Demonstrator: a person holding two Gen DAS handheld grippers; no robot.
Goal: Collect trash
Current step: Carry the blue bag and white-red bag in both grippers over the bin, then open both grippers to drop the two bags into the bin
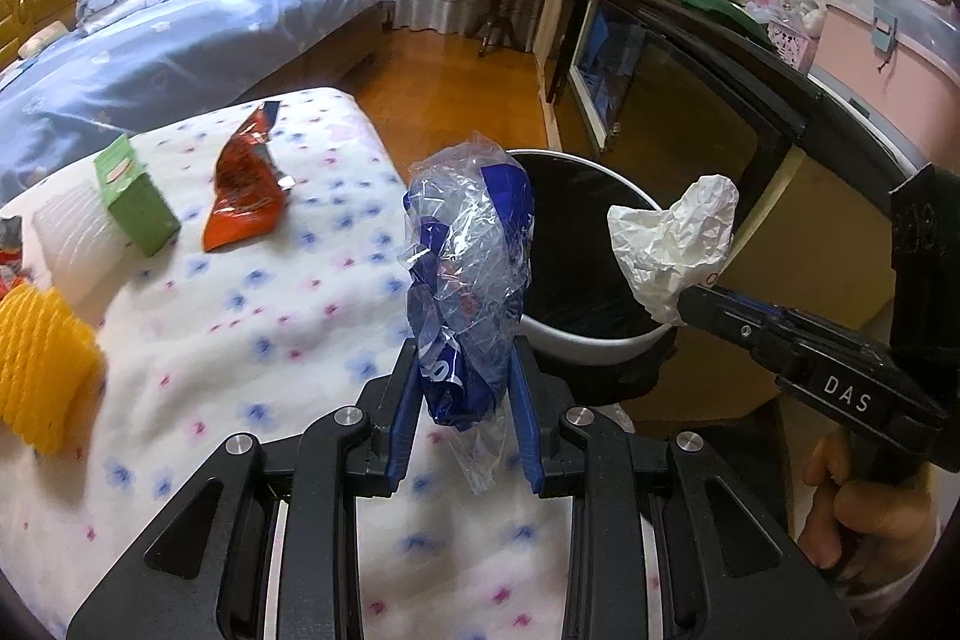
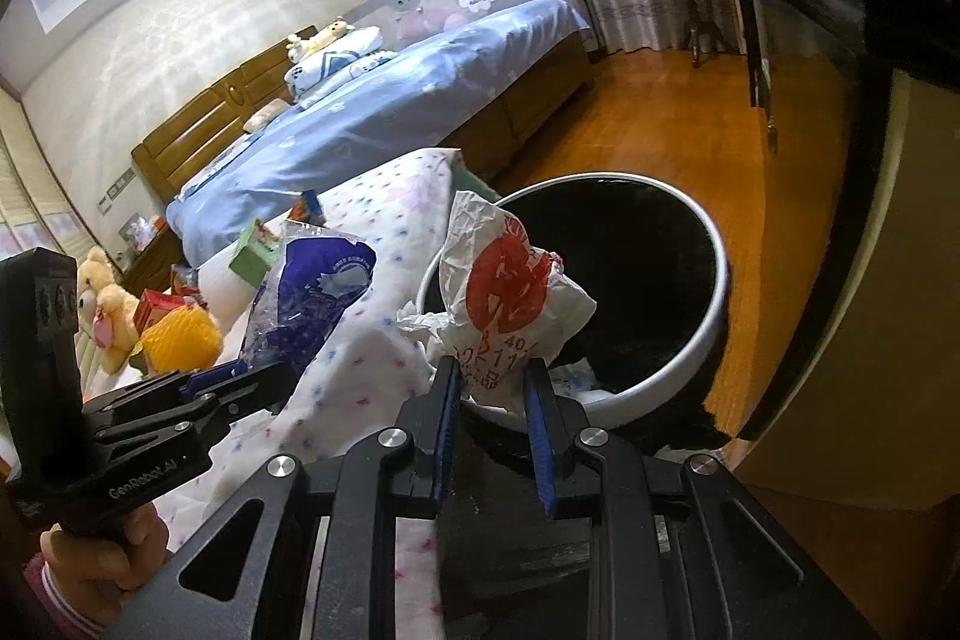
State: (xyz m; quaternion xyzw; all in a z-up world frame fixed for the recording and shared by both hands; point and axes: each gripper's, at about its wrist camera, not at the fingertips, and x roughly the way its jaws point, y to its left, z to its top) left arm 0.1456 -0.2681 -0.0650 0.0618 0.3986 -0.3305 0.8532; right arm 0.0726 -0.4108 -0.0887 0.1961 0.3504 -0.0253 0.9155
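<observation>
Near the frame's centre, the left tongs (image 1: pixel 465 388) clamp a blue-and-clear plastic bag (image 1: pixel 468 274) beside the black-lined bin (image 1: pixel 591 340), while the right tongs (image 2: pixel 492 388) pinch a crumpled white wrapper (image 2: pixel 510 292) over its rim, seemingly poised for dropping; an orange snack packet (image 1: pixel 246 178) waits on the bed (image 1: pixel 270 328).

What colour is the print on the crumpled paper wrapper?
Red on white paper wrapper, clearest in the right wrist view.

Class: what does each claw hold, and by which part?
Left claw: blue plastic bag, by its lower end. Right claw: crumpled paper wrapper, by its bottom edge.
</observation>
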